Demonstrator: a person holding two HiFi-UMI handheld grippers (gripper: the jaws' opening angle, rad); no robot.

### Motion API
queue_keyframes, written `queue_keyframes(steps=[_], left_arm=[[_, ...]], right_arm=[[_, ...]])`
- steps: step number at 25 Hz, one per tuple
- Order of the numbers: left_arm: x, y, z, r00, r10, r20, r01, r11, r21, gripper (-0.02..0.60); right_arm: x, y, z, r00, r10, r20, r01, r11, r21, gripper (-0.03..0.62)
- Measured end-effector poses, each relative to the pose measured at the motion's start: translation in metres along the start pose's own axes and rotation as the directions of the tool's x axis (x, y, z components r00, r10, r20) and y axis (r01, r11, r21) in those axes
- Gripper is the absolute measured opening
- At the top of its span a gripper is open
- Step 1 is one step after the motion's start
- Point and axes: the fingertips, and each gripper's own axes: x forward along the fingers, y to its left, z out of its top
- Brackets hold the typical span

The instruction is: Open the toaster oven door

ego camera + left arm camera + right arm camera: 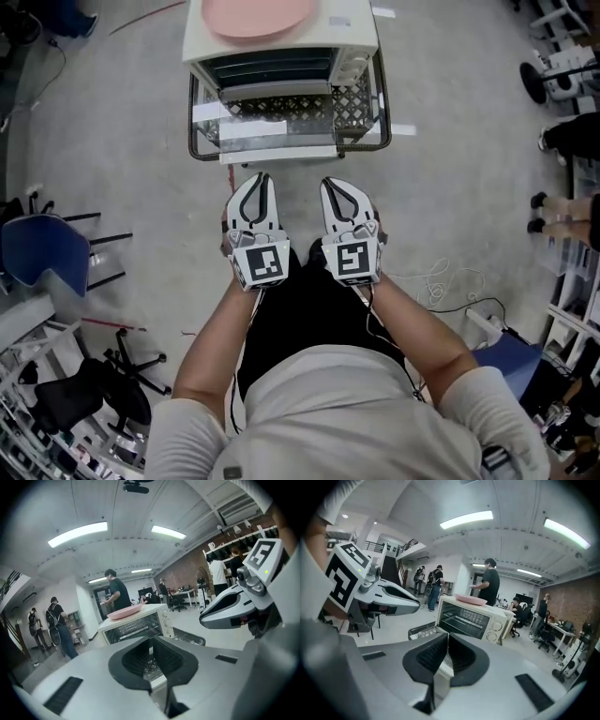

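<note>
While left gripper (pixel 262 179) flanks right gripper (pixel 330 184), pointing forward

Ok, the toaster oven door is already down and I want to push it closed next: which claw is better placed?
Left, marginally. The left claw points near the middle of the door handle; the right claw sits by its end. Both are shut, empty.

You have one toaster oven (pixel 281 58) before you, with one door (pixel 281 131) and one pink plate (pixel 258 14) on top. You hold two tongs, the left tongs (pixel 262 178) and the right tongs (pixel 328 184), bearing two marker cubes, one apiece.
</note>
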Motion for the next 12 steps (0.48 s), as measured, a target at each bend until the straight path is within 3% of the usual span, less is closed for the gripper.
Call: queue_keyframes(steps=[8,12], left_arm=[[-0.052,-0.006,0.064,0.999,-0.021,0.046,0.029,0.985,-0.17,0.017],[-0.079,-0.002,0.091,0.999,0.01,0.038,-0.001,0.97,-0.241,0.017]], right_arm=[[-0.057,-0.018,0.076,0.994,0.053,0.1,-0.058,0.997,0.045,0.023],[-0.085,-0.029,0.101,0.991,0.049,0.124,-0.057,0.996,0.069,0.023]])
